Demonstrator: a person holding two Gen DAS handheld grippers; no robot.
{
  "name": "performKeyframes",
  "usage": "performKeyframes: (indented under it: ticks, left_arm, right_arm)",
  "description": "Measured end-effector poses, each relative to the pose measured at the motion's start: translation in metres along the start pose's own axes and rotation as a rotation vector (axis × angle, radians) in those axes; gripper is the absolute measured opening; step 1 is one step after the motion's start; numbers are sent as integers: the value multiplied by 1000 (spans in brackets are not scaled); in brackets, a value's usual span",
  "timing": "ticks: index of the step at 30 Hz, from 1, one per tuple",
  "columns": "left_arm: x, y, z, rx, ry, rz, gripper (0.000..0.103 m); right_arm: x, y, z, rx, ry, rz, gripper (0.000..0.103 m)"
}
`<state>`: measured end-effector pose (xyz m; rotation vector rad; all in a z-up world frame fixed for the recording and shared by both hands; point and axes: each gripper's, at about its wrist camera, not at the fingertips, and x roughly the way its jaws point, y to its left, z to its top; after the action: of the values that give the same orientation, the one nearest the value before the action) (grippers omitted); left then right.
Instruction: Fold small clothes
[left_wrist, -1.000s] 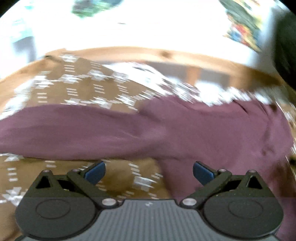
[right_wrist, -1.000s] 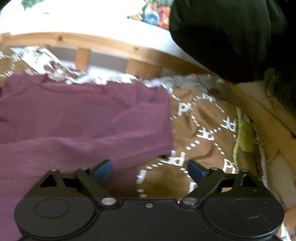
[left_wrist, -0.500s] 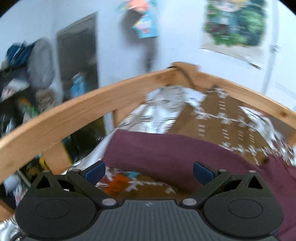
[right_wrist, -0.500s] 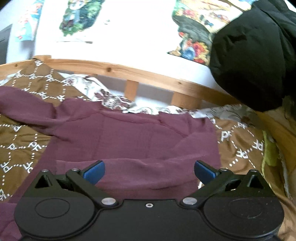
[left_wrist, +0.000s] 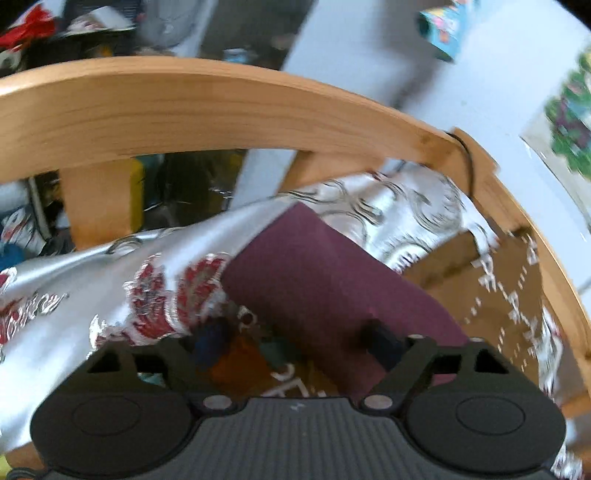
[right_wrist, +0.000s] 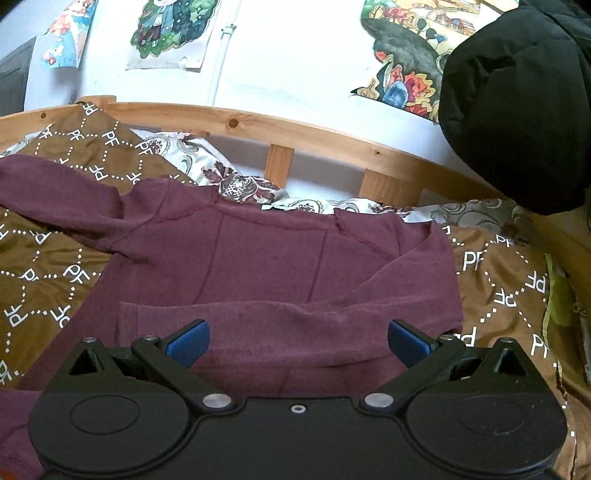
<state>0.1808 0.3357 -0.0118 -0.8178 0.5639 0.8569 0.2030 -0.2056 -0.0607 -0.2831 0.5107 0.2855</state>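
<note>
A maroon sweater (right_wrist: 266, 258) lies flat on a brown patterned blanket (right_wrist: 44, 273). One sleeve (right_wrist: 55, 184) stretches out to the left, and the other sleeve (right_wrist: 369, 295) is folded across the body. My right gripper (right_wrist: 295, 339) hovers wide open over the near hem with nothing pinched. In the left wrist view the end of the maroon sleeve (left_wrist: 325, 280) reaches down between the fingers of my left gripper (left_wrist: 295, 343). Its jaws are closing, and the pads do not press the cloth. The picture there is blurred.
A wooden bed rail (left_wrist: 221, 107) curves round the bed close ahead of the left gripper and also runs behind the sweater as the rail (right_wrist: 314, 136). A silver flowered sheet (left_wrist: 110, 273) lies bunched beside the sleeve. A black jacket (right_wrist: 517, 110) hangs at the right.
The left gripper swung away from the sweater's body to the sleeve end by the bed's corner, rolling as it went, and its jaws narrowed. The right gripper shifted to face the sweater's middle.
</note>
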Motion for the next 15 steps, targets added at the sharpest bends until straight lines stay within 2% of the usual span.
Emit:
performKeyframes:
  ticks: [2,3,4,7,13,15]
  left_arm:
    - [-4,0,-2,11,-29,-4,52]
    - [-2,-4,-1,24,-33,-17,25]
    - [-2,-5,-4,34,-32,-37,15]
    - [-11,-10,-11,60,-70,-48,6]
    - [-44,-29,-22,208,-228,-59,5]
    - [-58,-34,-29,256,-303,-87,5]
  right_arm:
    - [3,2,0,-6,8,2,102]
    - [4,3,-1,-10,13,4,102]
    - [5,4,-1,-16,16,5,102]
    - [9,8,-2,-28,26,6,102]
    - [12,10,-3,-43,34,8,102]
    - [13,9,-4,-43,36,9,102]
